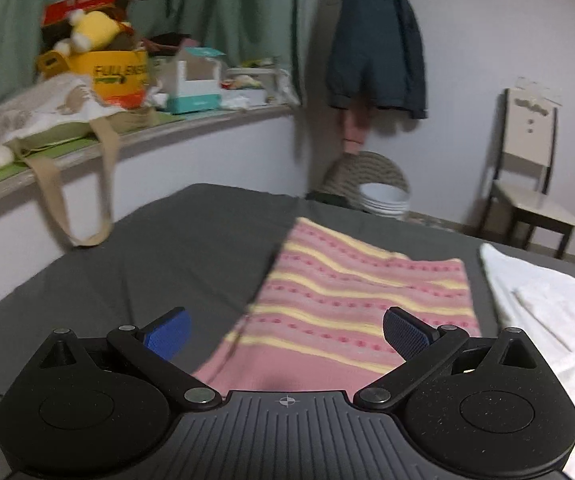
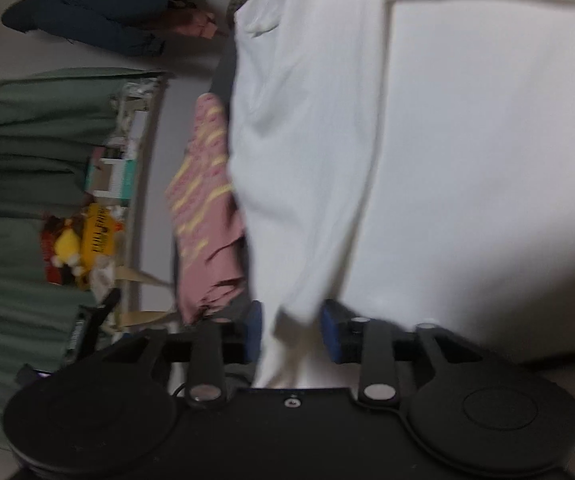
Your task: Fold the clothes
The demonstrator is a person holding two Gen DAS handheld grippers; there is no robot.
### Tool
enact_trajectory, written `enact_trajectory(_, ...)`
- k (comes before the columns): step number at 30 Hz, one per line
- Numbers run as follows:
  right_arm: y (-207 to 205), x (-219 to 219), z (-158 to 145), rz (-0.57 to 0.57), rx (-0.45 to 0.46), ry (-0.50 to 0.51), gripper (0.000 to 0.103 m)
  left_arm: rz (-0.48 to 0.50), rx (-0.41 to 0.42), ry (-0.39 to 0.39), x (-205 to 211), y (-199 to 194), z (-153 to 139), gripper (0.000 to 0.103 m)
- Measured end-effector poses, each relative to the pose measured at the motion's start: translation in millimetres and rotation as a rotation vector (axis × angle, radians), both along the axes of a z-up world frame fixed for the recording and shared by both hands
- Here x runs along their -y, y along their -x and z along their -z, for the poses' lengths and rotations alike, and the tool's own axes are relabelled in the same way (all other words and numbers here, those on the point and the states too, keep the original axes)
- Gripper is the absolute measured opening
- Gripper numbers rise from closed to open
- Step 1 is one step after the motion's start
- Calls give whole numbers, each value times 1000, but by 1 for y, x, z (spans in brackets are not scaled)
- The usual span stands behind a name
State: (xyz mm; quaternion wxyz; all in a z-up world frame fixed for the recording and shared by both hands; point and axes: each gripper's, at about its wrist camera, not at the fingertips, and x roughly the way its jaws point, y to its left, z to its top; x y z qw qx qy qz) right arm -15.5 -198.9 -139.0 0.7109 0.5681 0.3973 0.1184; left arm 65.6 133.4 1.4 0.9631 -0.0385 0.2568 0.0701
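A pink garment with yellow stripes point(image 1: 351, 304) lies folded on the dark grey bed sheet point(image 1: 167, 248). My left gripper point(image 1: 285, 334) hovers over its near end, wide open, with nothing between the blue pads. A white garment point(image 1: 547, 312) lies to the right of the pink one. In the right wrist view, which is rolled sideways, the white garment point(image 2: 407, 140) fills most of the frame. A fold of it passes between the blue pads of my right gripper point(image 2: 291, 330), whose fingers stand partly apart around the cloth. The pink garment point(image 2: 203, 208) shows just left of it.
A shelf point(image 1: 135, 136) along the left wall carries a tote bag with hanging straps point(image 1: 67, 184), a yellow box point(image 1: 115, 76), a plush toy and cartons. A dark jacket point(image 1: 375, 36) hangs on the wall. A wooden chair point(image 1: 527, 176) and a round basket point(image 1: 367, 176) stand beyond the bed.
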Motion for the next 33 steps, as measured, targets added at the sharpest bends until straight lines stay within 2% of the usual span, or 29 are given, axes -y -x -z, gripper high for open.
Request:
enact_trajectory(3,1,-14,-3,6,-9,26,36,43,-13,120,-8,-2,-1,103)
enact_trajectory(4,2,-19,-3,6,-16,22,30,62,-19,173,-11,-4,1,103)
enact_trajectory(7,5,-29,-3,-3,-26,-2,29,86,-40,300,-14,-10,9,103)
enact_trajectory(9,6,-36,-6,-5,-19,32,17,86,-43,344,-17,-12,13,103)
enact_trajectory(10,8,-39,-7,-4,-23,47,5,87,-43,352,-16,-13,16,103)
enact_trajectory(12,17,-42,0,15,-67,56,4,85,-44,355,-15,-13,19,103)
enact_trajectory(16,39,-49,6,35,-60,24,3,101,-53,348,-12,-14,21,103)
enact_trajectory(20,42,-52,10,38,-62,22,3,130,-69,339,-4,-12,22,103)
enact_trajectory(22,40,-49,8,38,-56,11,11,163,-72,336,3,-10,22,103)
enact_trajectory(23,41,-47,3,30,-42,16,24,186,-72,344,7,-10,23,103)
enact_trajectory(25,47,-35,-14,14,10,66,38,234,-74,362,16,-10,25,103)
enact_trajectory(28,51,6,-48,88,93,219,40,347,-83,436,34,-9,31,103)
enact_trajectory(30,40,53,-65,171,135,328,44,429,-108,491,53,-9,38,103)
enact_trajectory(33,8,133,-74,311,111,446,44,591,-144,550,88,-5,50,103)
